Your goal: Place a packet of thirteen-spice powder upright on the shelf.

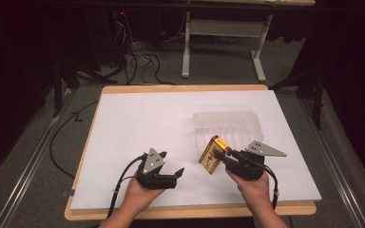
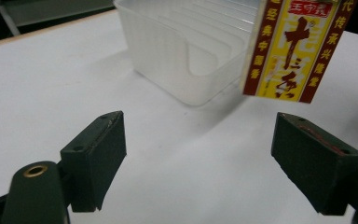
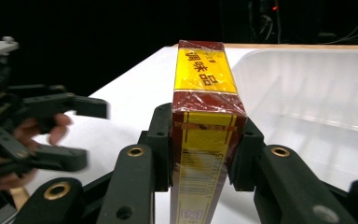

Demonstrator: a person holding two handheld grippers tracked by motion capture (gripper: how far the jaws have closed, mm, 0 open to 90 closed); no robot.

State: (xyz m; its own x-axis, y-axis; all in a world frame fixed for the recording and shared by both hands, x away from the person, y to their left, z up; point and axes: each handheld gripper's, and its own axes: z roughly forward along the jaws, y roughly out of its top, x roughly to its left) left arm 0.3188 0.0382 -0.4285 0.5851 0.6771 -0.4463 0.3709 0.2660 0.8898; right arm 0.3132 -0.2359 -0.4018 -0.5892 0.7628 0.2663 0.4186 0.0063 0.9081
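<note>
The right claw (image 1: 228,159) is clenched on a red and yellow box (image 1: 214,155) wrapped in clear film, and it holds the box off the white worktop (image 1: 138,123) near the front right. In the right gripper view the two black jaws press flat against the box's narrow sides, near one end, so that most of the box (image 3: 205,88) sticks out ahead of the claw. The long axis of the box runs on from the jaws, away from the hand, and in the high view it is tilted, with the upper end leaning toward the clear plastic tray (image 1: 247,118).

That tray is what the next move seems to turn on. It sits just behind the box and slightly to the right, near but not touching it, open at the top and with ribbed walls inside. The free end of the box already points roughly toward it, so a short carry forward and a lowering would probably bring the box over the rim.

The left claw (image 1: 177,174) is released, its jaws spread wide with nothing between them, low over the worktop to the left of the box. From its own camera the box (image 2: 293,46) hangs ahead and to the right, with the tray (image 2: 168,51) beyond. The right hand is clearly nearer to both.
</note>
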